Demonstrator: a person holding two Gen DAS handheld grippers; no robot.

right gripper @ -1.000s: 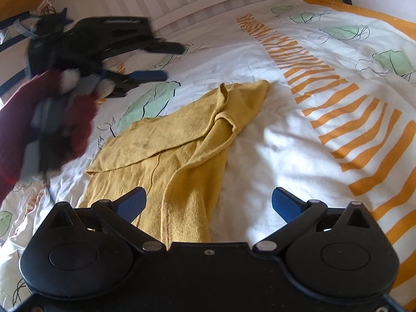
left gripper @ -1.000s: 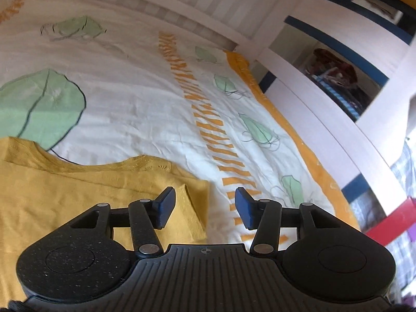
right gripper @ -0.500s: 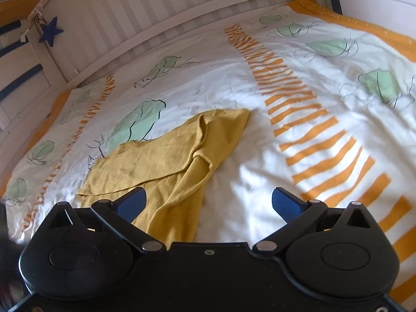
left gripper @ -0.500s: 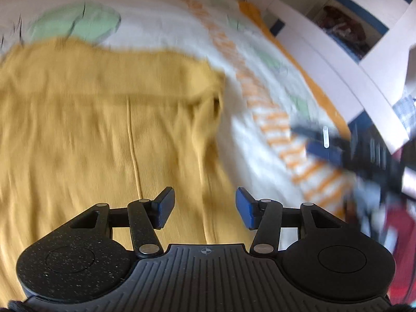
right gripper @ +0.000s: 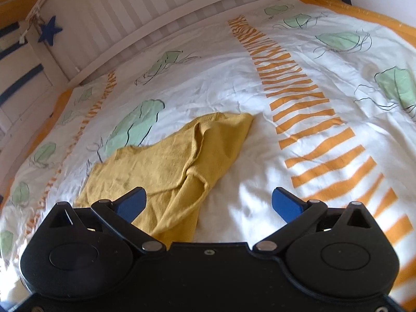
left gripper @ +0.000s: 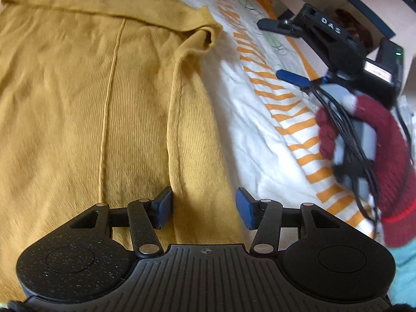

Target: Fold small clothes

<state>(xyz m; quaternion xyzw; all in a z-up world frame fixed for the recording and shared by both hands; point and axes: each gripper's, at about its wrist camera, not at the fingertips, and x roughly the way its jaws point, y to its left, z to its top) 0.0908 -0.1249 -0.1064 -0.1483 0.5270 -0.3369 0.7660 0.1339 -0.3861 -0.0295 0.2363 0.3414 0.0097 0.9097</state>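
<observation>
A mustard-yellow knit top (left gripper: 85, 109) lies flat on the bed, one flap folded over along its right side. My left gripper (left gripper: 204, 208) hovers low over that right edge, open, the fabric lying beneath its blue pads (left gripper: 163, 209) without being pinched. In the right wrist view the top (right gripper: 169, 166) lies a little ahead and to the left of my right gripper (right gripper: 209, 202), which stands wide open and empty above the sheet. The right gripper (left gripper: 270, 48) also shows from the left wrist, held by a hand in a dark red glove (left gripper: 384, 161).
The bedcover (right gripper: 260, 135) is white with orange stripes and green leaves. A white slatted bed rail (right gripper: 130, 26) with a blue star (right gripper: 49, 32) runs along the far side. A white shelf unit (left gripper: 377, 5) stands past the bed's right edge.
My left gripper came down and in close over the top's right edge. The right gripper drew back from the top, and the left hand left its view.
</observation>
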